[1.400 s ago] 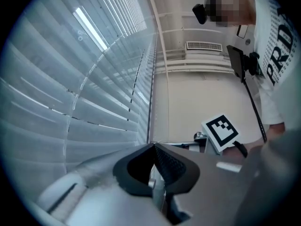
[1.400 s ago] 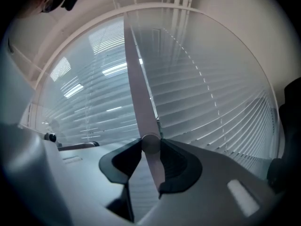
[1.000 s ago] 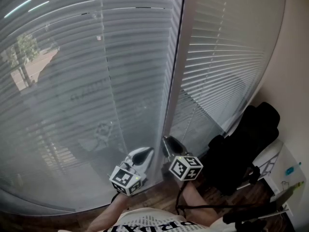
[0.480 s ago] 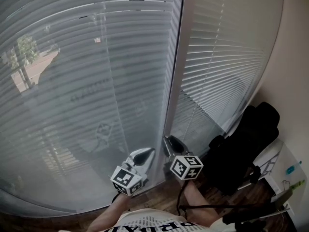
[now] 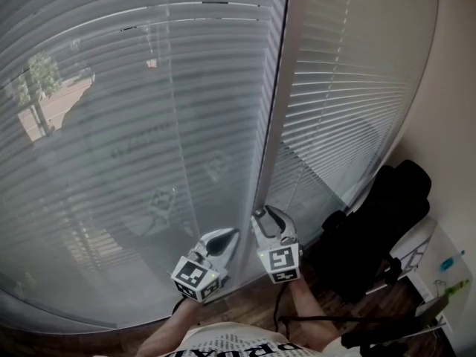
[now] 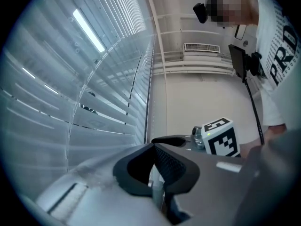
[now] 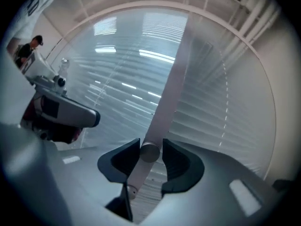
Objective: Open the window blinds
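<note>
The right tool (image 5: 269,218) has just rolled over where it sits. A moment ago its marker cube (image 5: 280,262) showed two faces cornerwise, and now one face looks straight up, though the tool has hardly shifted along the window. Its jaws have also just been opening. They now stand spread, with a pale wand (image 7: 149,152) between the pads, which sit close on either side but, as far as I can see, no longer squeeze it.

I read that as one twist of the wand finished and the grip let go, probably so the wrist can wind back and take hold again.

The left tool (image 6: 154,147) has stayed put, low by the glass just left of the right one. Its jaws are pressed together, and I can make out nothing held in them.

The wand hangs in front of the post (image 5: 271,125) that parts the two blinds. The left blind (image 5: 111,125) lets some of the outdoors through its slats. The right blind (image 5: 342,103) is white and lets nothing through. Neither has plainly changed over the last second, and I cannot tell which blind this wand drives.

So the job looks partly done at best. More twists are likely needed, and the pads must close square on the wand or it may slip round without turning.
</note>
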`<state>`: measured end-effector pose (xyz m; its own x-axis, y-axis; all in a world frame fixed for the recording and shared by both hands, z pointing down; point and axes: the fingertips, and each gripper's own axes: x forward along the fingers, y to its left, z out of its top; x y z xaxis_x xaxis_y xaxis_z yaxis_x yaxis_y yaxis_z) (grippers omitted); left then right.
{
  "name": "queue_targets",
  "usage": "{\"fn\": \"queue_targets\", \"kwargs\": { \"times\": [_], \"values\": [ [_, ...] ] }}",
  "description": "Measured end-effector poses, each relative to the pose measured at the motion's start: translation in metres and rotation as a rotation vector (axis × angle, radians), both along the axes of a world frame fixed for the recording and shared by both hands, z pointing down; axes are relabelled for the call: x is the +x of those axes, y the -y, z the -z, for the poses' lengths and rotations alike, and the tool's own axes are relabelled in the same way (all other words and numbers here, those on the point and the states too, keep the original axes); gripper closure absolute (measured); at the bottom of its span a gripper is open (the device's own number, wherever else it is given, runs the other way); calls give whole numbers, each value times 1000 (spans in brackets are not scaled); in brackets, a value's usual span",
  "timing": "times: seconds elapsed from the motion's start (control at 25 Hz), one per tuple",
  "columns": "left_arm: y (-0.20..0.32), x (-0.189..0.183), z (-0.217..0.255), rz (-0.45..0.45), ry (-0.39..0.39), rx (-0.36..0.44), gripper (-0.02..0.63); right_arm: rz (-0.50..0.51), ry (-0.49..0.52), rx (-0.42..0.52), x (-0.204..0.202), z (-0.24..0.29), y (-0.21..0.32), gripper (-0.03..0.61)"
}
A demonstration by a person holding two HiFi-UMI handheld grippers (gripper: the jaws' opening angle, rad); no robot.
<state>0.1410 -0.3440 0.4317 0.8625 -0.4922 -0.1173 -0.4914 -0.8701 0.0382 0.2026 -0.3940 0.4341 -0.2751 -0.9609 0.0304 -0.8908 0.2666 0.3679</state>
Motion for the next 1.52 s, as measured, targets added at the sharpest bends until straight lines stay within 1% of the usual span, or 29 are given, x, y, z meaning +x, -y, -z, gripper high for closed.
{"fn": "queue_targets", "kwargs": {
  "times": [0.12, 0.24, 0.48, 0.64, 0.8, 1.0, 1.2, 1.52],
  "values": [
    [0, 0, 1, -2, 2, 9, 621, -1, -118, 18, -4, -5, 2, 423],
    [-1, 1, 0, -1, 6, 8, 621, 3, -182, 53, -7, -5, 1, 434],
    [0, 2, -2, -2, 0, 8, 621, 14, -134, 47, -5, -6, 0, 443],
    [0, 3, -5, -1, 0, 6, 621, 7, -48, 32, -3, -8, 0, 443],
    [-1, 3, 2, 1, 1, 6, 621, 11, 127, -11, 1, -6, 1, 443],
    [-3, 4, -1, -7, -1, 3, 621, 1, 239, -38, 4, -8, 2, 445],
    [-3, 1, 3, 1, 3, 3, 621, -4, 398, -70, 7, -10, 3, 445],
    [-3, -1, -2, -13, -11, -8, 621, -14, 561, -111, 11, -14, 7, 445]
  ]
}}
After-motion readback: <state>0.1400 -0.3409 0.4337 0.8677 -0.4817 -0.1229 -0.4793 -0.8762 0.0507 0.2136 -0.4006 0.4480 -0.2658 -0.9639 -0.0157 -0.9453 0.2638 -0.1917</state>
